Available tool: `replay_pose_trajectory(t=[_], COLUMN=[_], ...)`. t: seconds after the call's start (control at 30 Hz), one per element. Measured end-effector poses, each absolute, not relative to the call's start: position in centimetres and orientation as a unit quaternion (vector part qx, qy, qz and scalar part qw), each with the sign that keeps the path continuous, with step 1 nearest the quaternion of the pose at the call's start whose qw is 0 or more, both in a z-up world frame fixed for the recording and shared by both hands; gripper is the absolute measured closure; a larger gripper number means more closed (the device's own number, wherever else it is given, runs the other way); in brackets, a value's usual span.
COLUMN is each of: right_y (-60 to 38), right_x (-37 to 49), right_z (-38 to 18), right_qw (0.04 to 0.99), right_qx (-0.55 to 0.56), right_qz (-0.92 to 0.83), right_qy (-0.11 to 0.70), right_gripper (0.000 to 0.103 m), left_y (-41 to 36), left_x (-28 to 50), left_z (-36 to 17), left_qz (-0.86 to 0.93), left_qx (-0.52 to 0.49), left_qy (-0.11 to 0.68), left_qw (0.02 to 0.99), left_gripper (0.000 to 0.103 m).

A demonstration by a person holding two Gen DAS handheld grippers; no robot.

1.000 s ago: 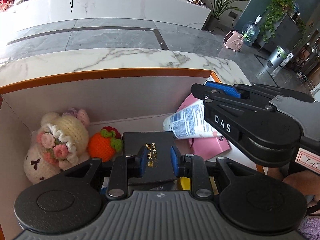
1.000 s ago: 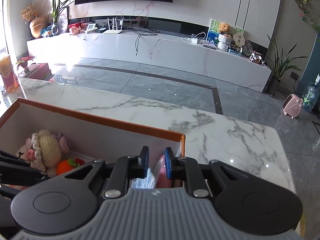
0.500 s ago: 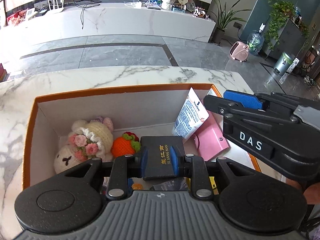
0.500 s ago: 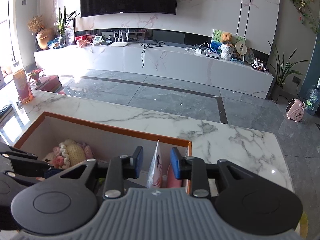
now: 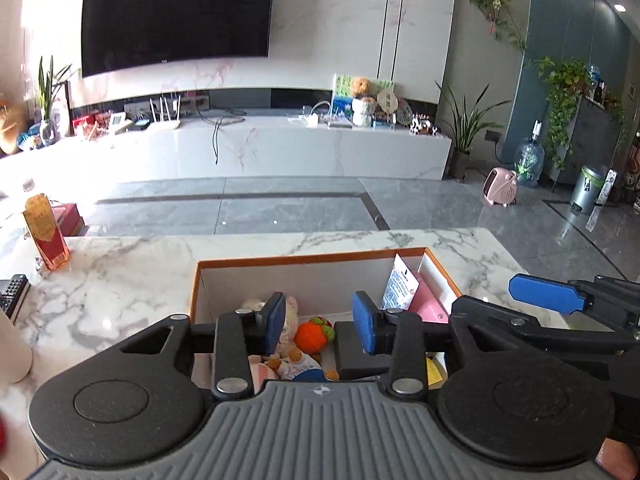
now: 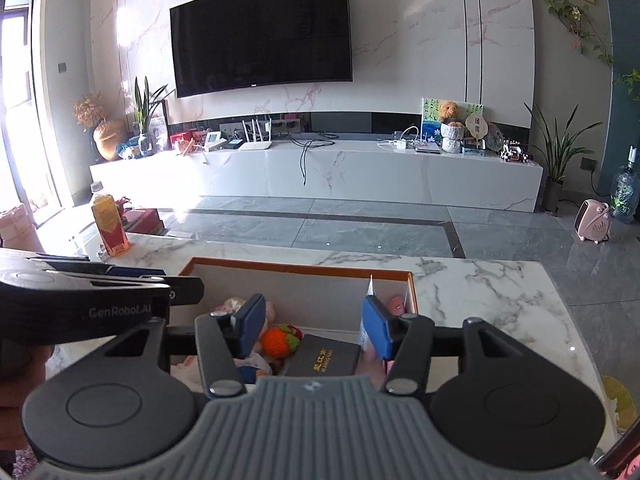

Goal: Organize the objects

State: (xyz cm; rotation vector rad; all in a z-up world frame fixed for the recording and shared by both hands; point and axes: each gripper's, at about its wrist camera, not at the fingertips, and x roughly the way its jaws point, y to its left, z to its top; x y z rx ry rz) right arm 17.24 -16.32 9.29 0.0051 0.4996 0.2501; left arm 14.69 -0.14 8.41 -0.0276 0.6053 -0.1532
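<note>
Box (image 5: 304,258): open-topped, orange-rimmed, white inside, set on marble desk (image 5: 132,280); directly ahead of and below both claws.

Contents, left to right: crocheted doll (image 6: 236,305) at left end; orange knitted fruit (image 5: 311,336) beside it; dark booklet (image 6: 326,357) with gold lettering lying flat at centre, long axis running toward far wall; white tube (image 5: 398,286) upright against pink pouch (image 5: 426,306) at right end.

Left claw (image 5: 320,322): spread, jaws just opened, nothing between pads; doll and fruit visible through gap, well below.

Right claw (image 6: 314,324): spread, jaws just opened, nothing gripped; fruit and booklet visible through gap, tube just behind right finger.

Key relation: both claws level with or above box rim, clear of contents. Booklet nearer right claw; doll nearer left.

Loose items on desk: orange-red bottle (image 6: 108,222) at far left, well apart from box, nearer left claw.

Status, judged: box largely filled; next pick likely outside box.
</note>
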Motion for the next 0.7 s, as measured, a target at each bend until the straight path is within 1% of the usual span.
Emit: replay_pose_trajectory(t=[0.03, 0.1, 0.13, 0.17, 0.23, 0.27, 0.4, 0.5, 0.7], right_y=[-16.2, -16.0, -15.9, -15.9, -15.8, -15.8, -16.0, -15.8, -15.0], right_x=[16.3, 14.5, 13.7, 12.9, 11.5, 10.9, 9.0, 7.9, 6.1], right_z=[9.6, 10.1, 10.3, 10.4, 10.5, 10.6, 10.1, 9.4, 8.0], right_qw=[0.963, 0.965, 0.966, 0.967, 0.969, 0.970, 0.967, 0.964, 0.959], right_qx=[0.004, 0.007, 0.007, 0.007, 0.009, 0.011, 0.030, 0.038, 0.024], right_qz=[0.124, 0.126, 0.126, 0.124, 0.118, 0.117, 0.119, 0.121, 0.110], right_qy=[0.241, 0.231, 0.227, 0.222, 0.215, 0.214, 0.223, 0.234, 0.259], right_gripper=[0.041, 0.038, 0.033, 0.030, 0.025, 0.025, 0.020, 0.014, 0.014], left_y=[0.0, 0.1, 0.1, 0.1, 0.0, -0.1, -0.1, 0.5, 1.4], left_x=[14.0, 12.7, 12.0, 11.4, 10.3, 9.9, 8.3, 7.2, 5.3], left_z=[8.6, 9.0, 9.2, 9.3, 9.3, 9.2, 8.7, 8.1, 6.6], left_qz=[-0.077, -0.069, -0.061, -0.053, -0.035, -0.027, 0.015, 0.031, 0.034], left_qx=[-0.013, -0.004, 0.003, 0.011, 0.024, 0.031, 0.039, 0.031, 0.020], left_qy=[0.289, 0.276, 0.270, 0.263, 0.256, 0.259, 0.272, 0.276, 0.301], left_qw=[0.954, 0.959, 0.961, 0.963, 0.966, 0.965, 0.961, 0.960, 0.953], left_gripper=[0.047, 0.041, 0.034, 0.026, 0.019, 0.017, 0.016, 0.016, 0.016])
